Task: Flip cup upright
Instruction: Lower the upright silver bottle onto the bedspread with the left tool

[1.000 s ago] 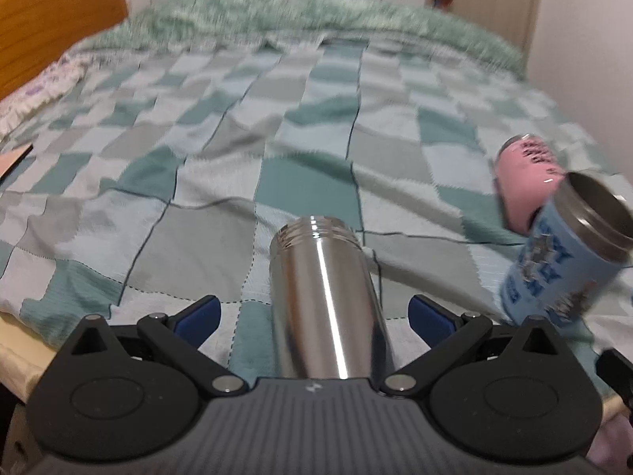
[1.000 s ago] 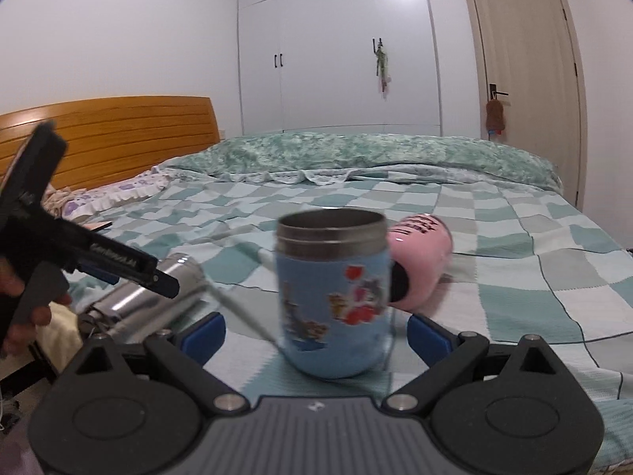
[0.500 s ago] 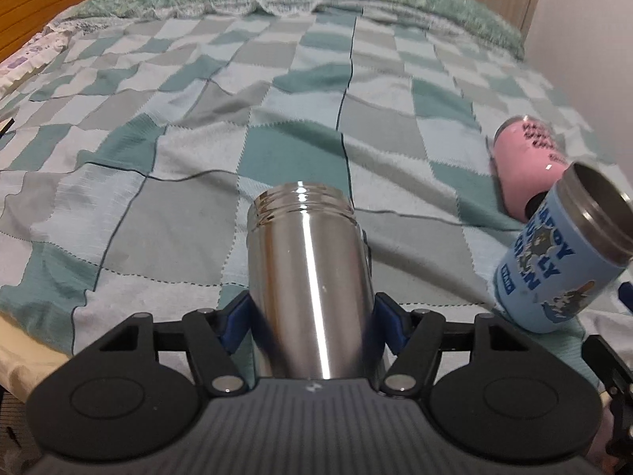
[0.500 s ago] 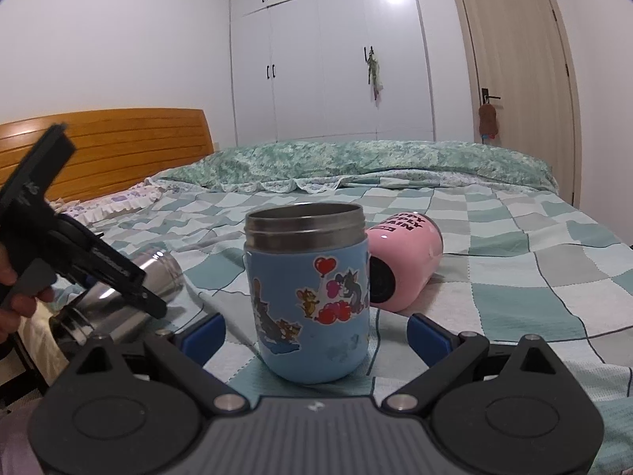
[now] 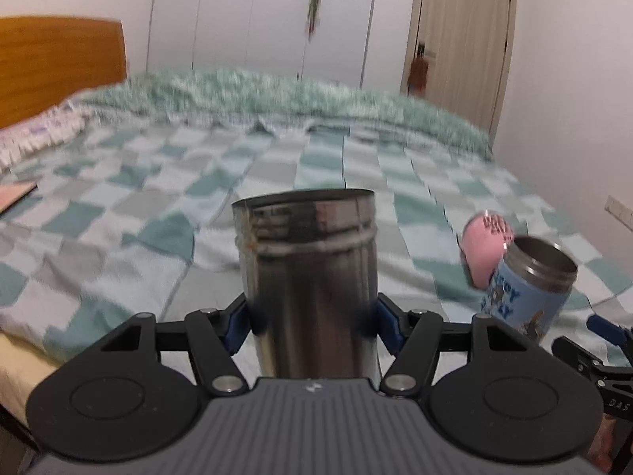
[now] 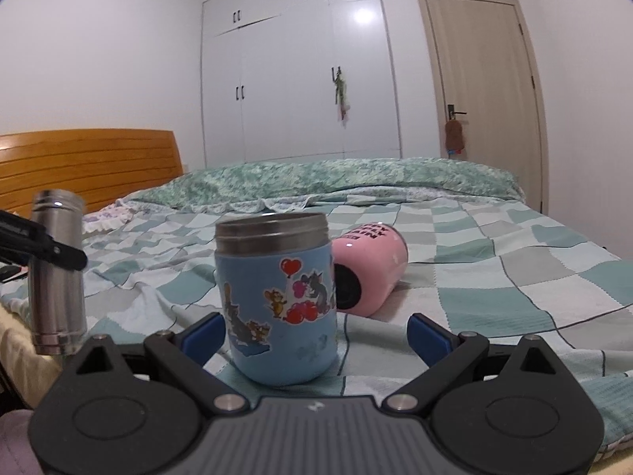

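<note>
My left gripper (image 5: 310,326) is shut on a steel cup (image 5: 308,277) and holds it upright, mouth up, above the near edge of the bed. The same steel cup (image 6: 57,269) shows at the left of the right wrist view, off the quilt. A blue cartoon cup (image 6: 277,297) stands upright on the quilt between the open fingers of my right gripper (image 6: 316,334), which do not touch it. It also shows in the left wrist view (image 5: 530,285). A pink cup (image 6: 370,269) lies on its side behind the blue one, mouth toward me.
The bed carries a green and white checked quilt (image 6: 494,261). A wooden headboard (image 6: 87,166) is at the left. White wardrobes (image 6: 296,79) and a door (image 6: 482,91) stand behind. A flat pink thing (image 5: 16,194) lies at the bed's left edge.
My left gripper closed on the steel cup, lifted it off the quilt and turned it from lying to upright. My right gripper stayed open around the standing blue cup.
</note>
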`<state>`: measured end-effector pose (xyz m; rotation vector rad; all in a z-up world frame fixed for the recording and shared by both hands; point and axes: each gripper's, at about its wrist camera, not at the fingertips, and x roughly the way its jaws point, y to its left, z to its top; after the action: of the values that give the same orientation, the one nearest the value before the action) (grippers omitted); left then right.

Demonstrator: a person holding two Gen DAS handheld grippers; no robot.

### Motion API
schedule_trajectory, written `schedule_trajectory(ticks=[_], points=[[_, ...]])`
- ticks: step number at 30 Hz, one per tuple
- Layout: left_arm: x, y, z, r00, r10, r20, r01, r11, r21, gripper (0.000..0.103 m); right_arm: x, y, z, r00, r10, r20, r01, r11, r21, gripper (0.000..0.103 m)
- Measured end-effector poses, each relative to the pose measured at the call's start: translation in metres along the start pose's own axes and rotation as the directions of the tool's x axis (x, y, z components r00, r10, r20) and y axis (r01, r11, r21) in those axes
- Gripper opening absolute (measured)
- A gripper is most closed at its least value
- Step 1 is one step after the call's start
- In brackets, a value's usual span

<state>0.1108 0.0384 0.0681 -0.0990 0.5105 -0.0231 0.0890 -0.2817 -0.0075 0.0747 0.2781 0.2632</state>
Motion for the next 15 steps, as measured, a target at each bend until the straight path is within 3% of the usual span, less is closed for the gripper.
schedule_trajectory(ticks=[9, 15], points=[[0.015, 0.012, -0.002, 0.98, 0.023, 0.196, -0.02, 1.0, -0.017, 0.064, 0.001, 0.001, 0.001, 0.999, -0.047, 0.024, 0.047, 0.999, 0.009, 0.099], [0.046, 0.018, -0.004, 0.987, 0.034, 0.158, -0.035, 0.999, 0.0, 0.064, 0.006, 0.002, 0.001, 0.998, -0.057, 0.019, 0.057, 0.998, 0.007, 0.099]])
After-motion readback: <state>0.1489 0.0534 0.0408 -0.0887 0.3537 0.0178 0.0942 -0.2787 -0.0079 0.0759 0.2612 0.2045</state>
